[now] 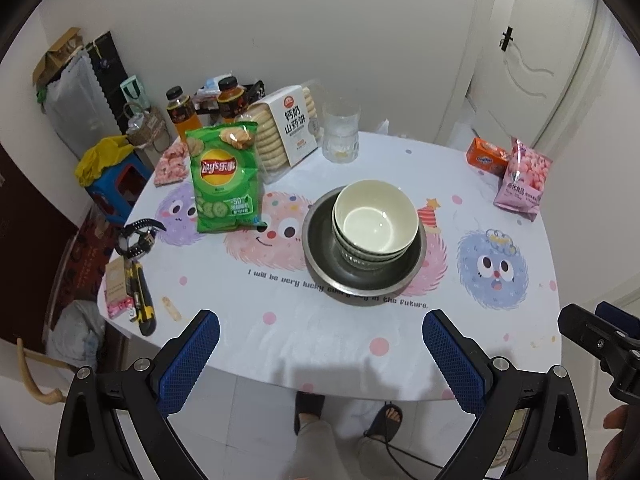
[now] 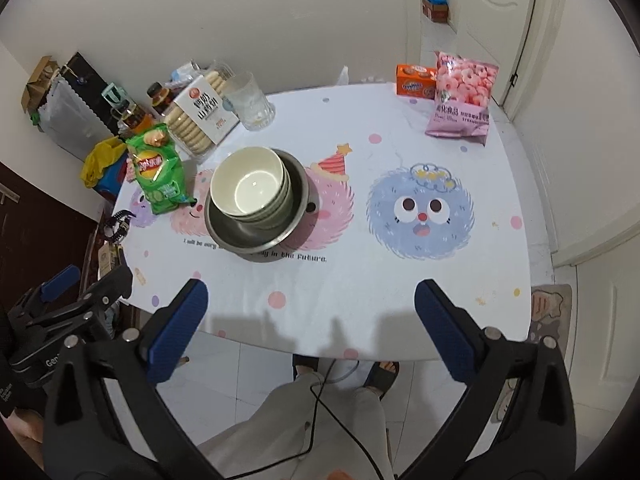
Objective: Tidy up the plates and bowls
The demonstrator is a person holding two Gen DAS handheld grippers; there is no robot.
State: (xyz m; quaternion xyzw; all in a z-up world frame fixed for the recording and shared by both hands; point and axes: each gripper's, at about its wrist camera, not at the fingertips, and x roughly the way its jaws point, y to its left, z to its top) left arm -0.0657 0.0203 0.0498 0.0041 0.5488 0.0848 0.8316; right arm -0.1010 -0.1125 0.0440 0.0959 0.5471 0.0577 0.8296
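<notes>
A stack of pale green bowls (image 1: 374, 220) sits inside a wide steel bowl (image 1: 320, 248) at the middle of the table; both show in the right wrist view as the bowls (image 2: 250, 190) and the steel bowl (image 2: 224, 232). My left gripper (image 1: 320, 320) is open and empty, held above the table's near edge, short of the bowls. My right gripper (image 2: 310, 292) is open and empty, over the near edge, to the right of the bowls. Each gripper shows at the edge of the other's view.
The table (image 1: 480, 340) has a cartoon cloth. Behind the bowls stand a green chip bag (image 1: 222, 178), a biscuit box (image 1: 288, 128) and a glass (image 1: 340, 132). A pink snack bag (image 1: 522, 178) and an orange box (image 1: 486, 156) sit far right. A knife and watch lie at the left edge.
</notes>
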